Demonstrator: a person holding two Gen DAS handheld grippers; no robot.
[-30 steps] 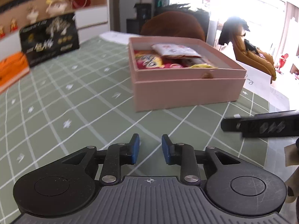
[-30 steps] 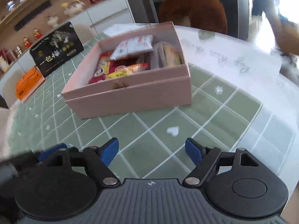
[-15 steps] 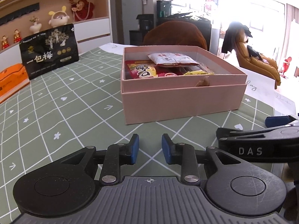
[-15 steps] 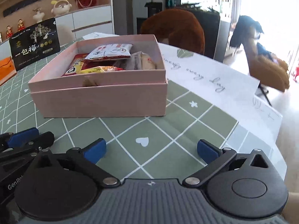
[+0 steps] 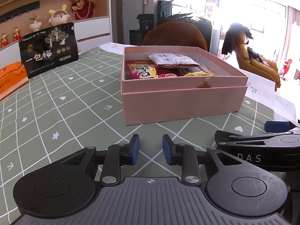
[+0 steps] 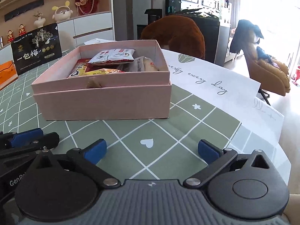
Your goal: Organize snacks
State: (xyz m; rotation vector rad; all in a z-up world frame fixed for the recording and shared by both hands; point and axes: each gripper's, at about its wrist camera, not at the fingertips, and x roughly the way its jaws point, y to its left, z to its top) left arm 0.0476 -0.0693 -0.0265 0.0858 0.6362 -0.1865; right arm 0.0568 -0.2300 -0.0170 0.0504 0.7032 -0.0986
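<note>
An open pink box (image 5: 183, 101) stands on the green checked tablecloth and holds several snack packets: a white one (image 5: 172, 60) on top, a red one (image 5: 144, 72) and a yellow one (image 5: 198, 74). The box also shows in the right wrist view (image 6: 105, 103). My left gripper (image 5: 151, 150) is low over the cloth in front of the box, its jaws narrowly apart and empty. My right gripper (image 6: 151, 150) is wide open and empty, beside the left one, in front of the box.
A black snack bag (image 5: 48, 50) and an orange box (image 5: 11, 78) stand at the table's far left. A white paper (image 6: 215, 80) with script lies right of the box. A brown chair (image 6: 176, 33) stands behind the table. The table edge runs along the right.
Both grippers have drawn back and lowered, levelling out, so the box is now seen more from the side. The jaws have kept their openings.
</note>
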